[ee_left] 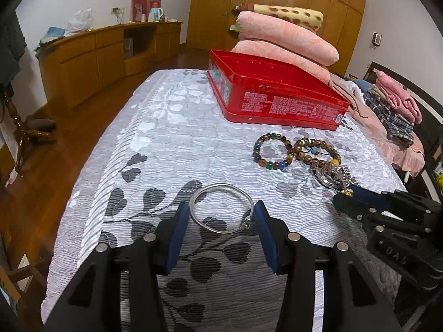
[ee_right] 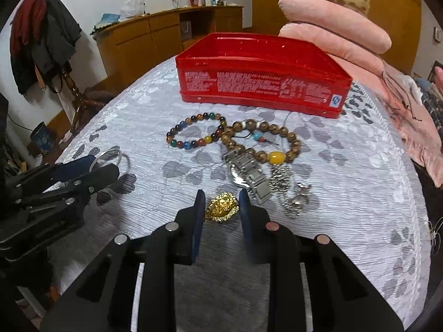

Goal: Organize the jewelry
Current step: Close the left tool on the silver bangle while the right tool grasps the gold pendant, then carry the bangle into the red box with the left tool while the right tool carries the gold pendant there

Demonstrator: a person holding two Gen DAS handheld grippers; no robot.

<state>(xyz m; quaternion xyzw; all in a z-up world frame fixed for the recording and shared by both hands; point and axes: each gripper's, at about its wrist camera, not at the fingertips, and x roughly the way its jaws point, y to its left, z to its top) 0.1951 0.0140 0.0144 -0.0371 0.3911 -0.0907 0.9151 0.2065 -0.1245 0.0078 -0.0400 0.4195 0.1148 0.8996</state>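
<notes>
The silver bangle (ee_left: pixel 221 208) lies flat on the grey-and-white leaf-patterned bedspread (ee_left: pixel 171 138), set between the blue pads of the left gripper (ee_left: pixel 221 215), which touch its two sides and so are clamped on it. The left wrist view shows this grip straight on; the right wrist view shows only a sliver of the bangle past the side of that gripper. The right wrist view in turn gives what the left cannot: a gold ornate piece (ee_right: pixel 222 207) lies on the cover between the fingers of the right gripper (ee_right: pixel 221 207), with a slim gap visible on either side, the pads near it but not plainly pressing. In the left view that gripper is seen only from the side, at the right edge. Just beyond the gold piece lie a silver metal-link watch (ee_right: pixel 247 178) and a silver chain with a clasp (ee_right: pixel 290 196), both touching a brown wooden-bead bracelet (ee_right: pixel 260 141) with one yellow bead. A multicoloured bead bracelet (ee_right: pixel 196 135) touches it on the left. Farther back stands an open red tin box (ee_right: pixel 260 83), near the far edge of the bed, with folded pink blankets (ee_right: pixel 337 27) against its right rear. Bare bedspread stretches to the left of the jewelry, as far as the mattress edge above the wooden floor (ee_left: pixel 69 138).
</notes>
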